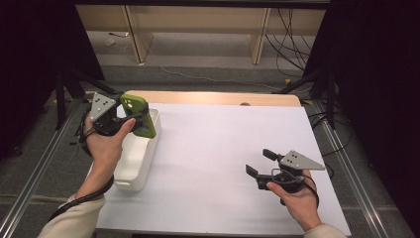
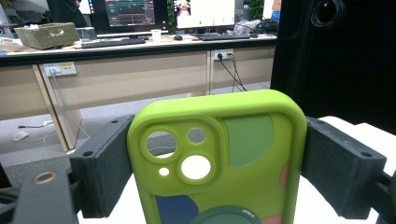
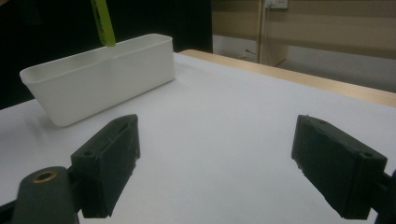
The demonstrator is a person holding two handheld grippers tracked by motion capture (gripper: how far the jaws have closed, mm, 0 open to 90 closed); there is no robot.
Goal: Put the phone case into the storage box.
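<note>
No words, brands or numbers can be read anywhere. The monitors (image 2: 130, 11) behind the desk show screen content too small and blurred to make out.

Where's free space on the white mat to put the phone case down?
Bare mat runs from the white bin to the right tool, and behind it to the far edge. Crowded only at the left edge: the bin, with the left tool holding the green phone case above it.
</note>
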